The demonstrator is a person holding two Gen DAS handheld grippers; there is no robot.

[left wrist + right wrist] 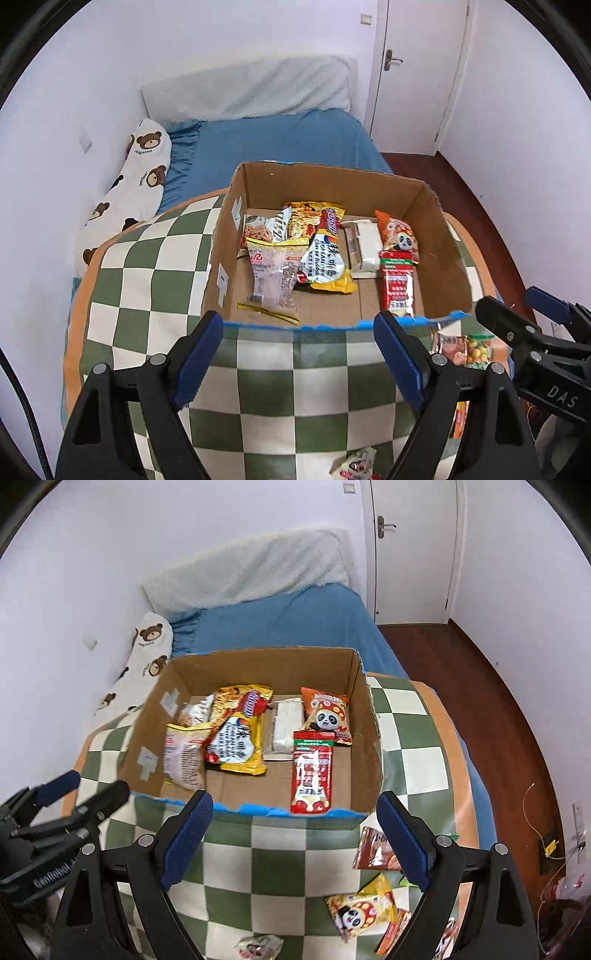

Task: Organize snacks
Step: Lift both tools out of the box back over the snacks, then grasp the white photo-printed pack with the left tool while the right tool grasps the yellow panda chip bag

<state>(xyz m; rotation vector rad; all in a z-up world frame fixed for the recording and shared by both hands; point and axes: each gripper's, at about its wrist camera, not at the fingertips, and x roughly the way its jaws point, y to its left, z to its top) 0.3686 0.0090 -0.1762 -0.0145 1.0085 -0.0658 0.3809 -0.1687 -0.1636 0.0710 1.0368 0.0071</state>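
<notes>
Both claws, left claw (297, 360) and right claw (295, 840), are hovering spread apart and empty while loose snacks like the yellow panda packet (360, 910) are lying at 5 o'clock of the cardboard box (371, 738), needing a flat edge pinch

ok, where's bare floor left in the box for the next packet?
Free: the cardboard box floor along its near blue-taped edge, between the clear packet and red sachet, and a strip between that sachet and the right wall. Crowded: the back half, packed wall to wall, with the yellow noodle bag overlapping its neighbours.
</notes>
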